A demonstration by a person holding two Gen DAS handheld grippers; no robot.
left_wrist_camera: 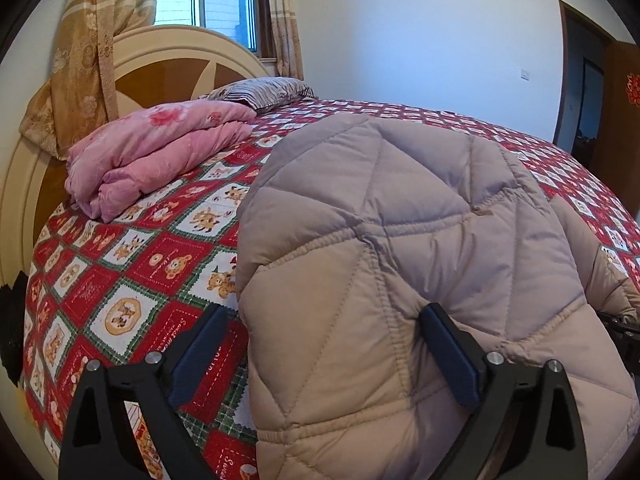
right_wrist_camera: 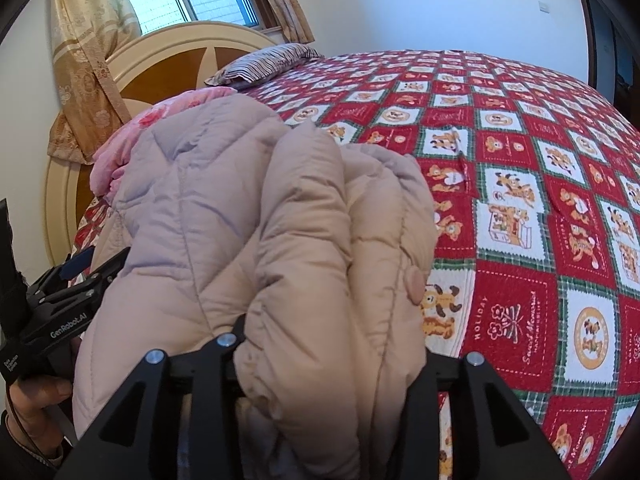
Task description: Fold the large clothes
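A beige quilted puffer jacket lies bunched on the red patterned bedspread. My left gripper is open, its right finger pressed into the jacket's fabric, its left finger over the bedspread. In the right wrist view the jacket is piled over my right gripper; its fingertips are hidden under a thick fold, with fabric between the arms. The left gripper's body shows at the left edge.
A folded pink quilt and a striped pillow lie near the cream headboard. Curtains and a window stand behind. A door is at the right. The bedspread stretches to the right.
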